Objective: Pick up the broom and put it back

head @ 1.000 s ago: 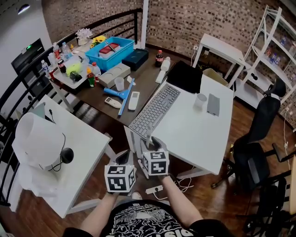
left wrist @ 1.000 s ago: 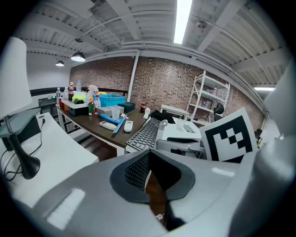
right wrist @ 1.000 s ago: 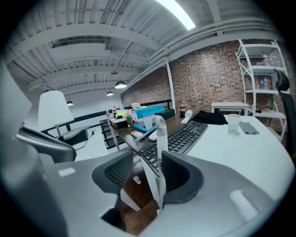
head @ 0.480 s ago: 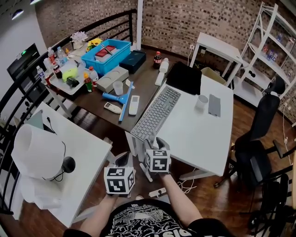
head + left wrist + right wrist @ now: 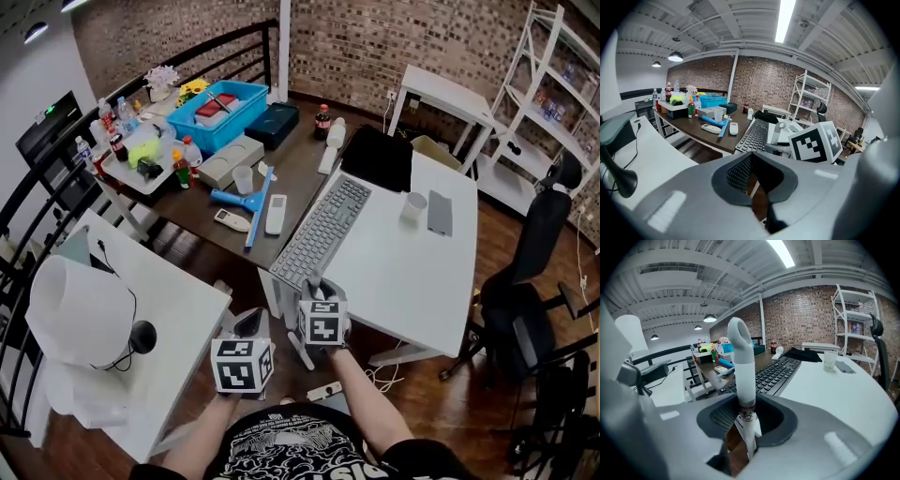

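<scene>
The broom shows as a white handle (image 5: 743,366) with a rounded loop top, standing upright between my right gripper's (image 5: 746,427) jaws. The jaws are closing; a gap still shows on each side of the handle. In the head view my right gripper (image 5: 315,285) sits at the near corner of the white desk (image 5: 412,272), and the handle (image 5: 297,350) runs down beneath it toward the floor. The broom head is hidden. My left gripper (image 5: 249,324) hangs just to the left and a little nearer, jaws slightly apart and empty. From the left gripper view the handle's top (image 5: 780,129) rises beside the right gripper's marker cube.
A keyboard (image 5: 322,232), a cup (image 5: 412,205) and a phone (image 5: 439,212) lie on the white desk. The dark table (image 5: 300,164) carries a blue squeegee (image 5: 249,202), remotes, bottles and a blue bin (image 5: 222,109). A white table (image 5: 178,309) stands left, an office chair (image 5: 530,281) right, a power strip (image 5: 323,389) on the floor.
Both grippers have shifted slightly right and lower in the head view. The right gripper stays around the broom handle's top.
</scene>
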{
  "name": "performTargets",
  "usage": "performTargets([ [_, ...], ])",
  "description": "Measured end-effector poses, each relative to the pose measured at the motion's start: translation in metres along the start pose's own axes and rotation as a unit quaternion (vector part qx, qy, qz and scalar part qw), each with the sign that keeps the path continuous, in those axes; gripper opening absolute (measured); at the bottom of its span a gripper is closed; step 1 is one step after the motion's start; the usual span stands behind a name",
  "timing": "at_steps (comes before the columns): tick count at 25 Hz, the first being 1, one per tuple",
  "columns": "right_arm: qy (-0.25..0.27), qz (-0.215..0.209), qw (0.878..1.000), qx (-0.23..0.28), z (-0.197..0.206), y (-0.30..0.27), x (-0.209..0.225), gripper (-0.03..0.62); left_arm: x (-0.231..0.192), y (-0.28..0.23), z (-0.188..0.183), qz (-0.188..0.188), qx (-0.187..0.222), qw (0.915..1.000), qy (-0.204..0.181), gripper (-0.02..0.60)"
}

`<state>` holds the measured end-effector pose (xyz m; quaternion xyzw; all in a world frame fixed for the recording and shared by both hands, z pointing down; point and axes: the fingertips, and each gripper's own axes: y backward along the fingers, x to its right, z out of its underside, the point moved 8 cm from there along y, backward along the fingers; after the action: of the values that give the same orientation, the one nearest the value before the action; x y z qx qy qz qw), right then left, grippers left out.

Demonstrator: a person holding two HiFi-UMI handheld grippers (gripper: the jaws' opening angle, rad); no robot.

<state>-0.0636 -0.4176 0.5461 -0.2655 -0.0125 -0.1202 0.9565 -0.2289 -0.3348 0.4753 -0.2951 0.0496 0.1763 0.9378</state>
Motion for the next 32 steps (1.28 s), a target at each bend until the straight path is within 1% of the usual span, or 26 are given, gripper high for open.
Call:
performTargets([
  [9, 0.012, -0.012, 1.0, 0.006, 0.005, 0.009, -0.003, 0.098, 0.002, 0.009, 0.003, -0.006, 0.006, 1.0, 0.003, 0.006],
  [15, 0.017, -0.03, 0.999, 0.017, 0.013, 0.027, -0.007, 0.098, 0.01, 0.016, 0.007, -0.006, 0.009, 0.9999, 0.003, 0.006],
  [23, 0.017, -0.045, 0.999, 0.02, 0.026, 0.058, -0.008, 0.098, 0.03, 0.024, 0.012, -0.007, 0.014, 0.9999, -0.003, 0.005],
  [32, 0.01, -0.06, 0.998, 0.025, 0.033, 0.092, 0.003, 0.1, 0.051, 0.034, 0.018, -0.023, 0.037, 0.9991, 0.002, 0.005],
])
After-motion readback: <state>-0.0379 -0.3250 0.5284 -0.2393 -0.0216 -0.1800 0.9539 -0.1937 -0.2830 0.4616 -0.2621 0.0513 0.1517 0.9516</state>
